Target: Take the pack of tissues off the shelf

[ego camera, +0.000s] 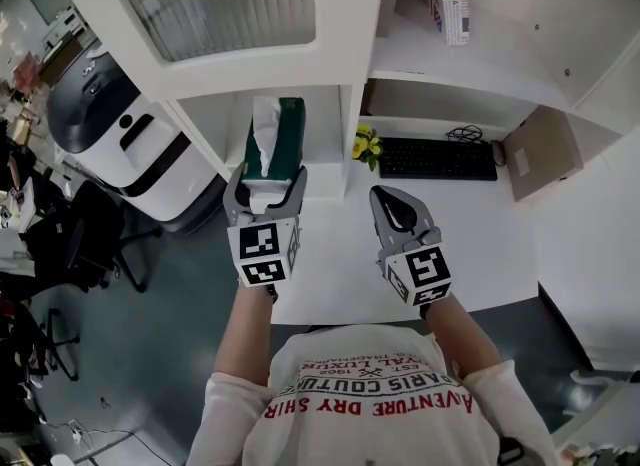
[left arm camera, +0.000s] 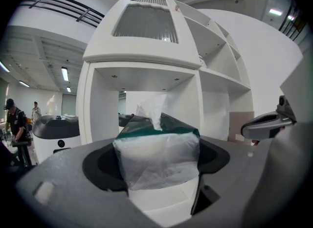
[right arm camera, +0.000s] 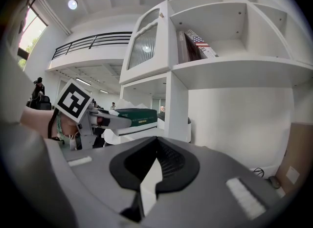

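White shelf [ego camera: 350, 104] stands over a white desk [ego camera: 330, 254], seen from the head view, with a keyboard [ego camera: 437, 158] towards the desk's back edge. The left gripper [ego camera: 267, 182] reaches into the low open compartment at the shelf's left end, its jaws flanking the near end of the pack [ego camera: 275, 139], which points lengthwise into that compartment with a tissue standing out of its top. The right gripper [ego camera: 388, 197] hangs over the desk's middle, well apart from the pack, with its jaws together.

Left gripper view: the pack fills the gap between the jaws, and both pads look pressed against its clear wrapper, so I take this as a grip on the pack. The compartment opening stands right behind it.

Right gripper view: the jaws meet along a thin seam with nothing between them. Off to the left, the pack sits clamped in the other gripper at the compartment's front edge; whether its underside is resting on the shelf I cannot tell.

The grasp looks made, so the step in hand is the withdrawal. That calls for a firm grip on the soft wrapper and a straight pull back towards the desk's front edge, keeping clear of the compartment's sides.
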Demonstrator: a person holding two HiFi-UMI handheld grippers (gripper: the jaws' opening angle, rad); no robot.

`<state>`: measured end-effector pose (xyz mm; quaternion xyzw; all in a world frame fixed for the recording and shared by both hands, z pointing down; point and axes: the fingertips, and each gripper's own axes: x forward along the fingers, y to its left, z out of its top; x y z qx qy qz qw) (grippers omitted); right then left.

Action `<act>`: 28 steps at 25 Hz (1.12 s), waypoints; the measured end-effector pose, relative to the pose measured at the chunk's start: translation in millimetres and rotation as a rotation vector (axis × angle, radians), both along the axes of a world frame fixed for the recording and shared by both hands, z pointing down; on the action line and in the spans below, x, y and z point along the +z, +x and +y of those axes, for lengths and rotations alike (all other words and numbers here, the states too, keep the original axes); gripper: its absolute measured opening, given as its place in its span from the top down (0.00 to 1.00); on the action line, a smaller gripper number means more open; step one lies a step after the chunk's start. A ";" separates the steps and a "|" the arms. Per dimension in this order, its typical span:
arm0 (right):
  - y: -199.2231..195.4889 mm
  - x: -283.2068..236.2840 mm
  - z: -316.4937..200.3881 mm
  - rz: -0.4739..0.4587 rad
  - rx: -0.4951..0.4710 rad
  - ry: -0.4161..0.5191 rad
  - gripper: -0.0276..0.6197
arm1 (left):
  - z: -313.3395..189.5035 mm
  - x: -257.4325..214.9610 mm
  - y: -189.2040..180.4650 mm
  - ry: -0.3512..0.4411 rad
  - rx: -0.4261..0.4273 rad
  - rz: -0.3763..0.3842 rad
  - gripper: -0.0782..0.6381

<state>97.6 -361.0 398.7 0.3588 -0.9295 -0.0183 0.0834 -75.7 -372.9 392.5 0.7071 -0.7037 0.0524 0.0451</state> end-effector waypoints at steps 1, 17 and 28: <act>0.2 0.1 3.9 0.000 -0.007 0.001 0.96 | 8.6 1.2 0.2 0.000 0.003 0.001 0.32; 6.7 5.8 46.8 -0.019 -0.096 0.005 0.96 | 118.0 5.7 28.5 0.025 0.107 0.000 0.32; 13.5 -0.5 75.6 -0.065 -0.184 0.013 0.96 | 135.2 -0.5 34.7 0.058 0.110 -0.020 0.32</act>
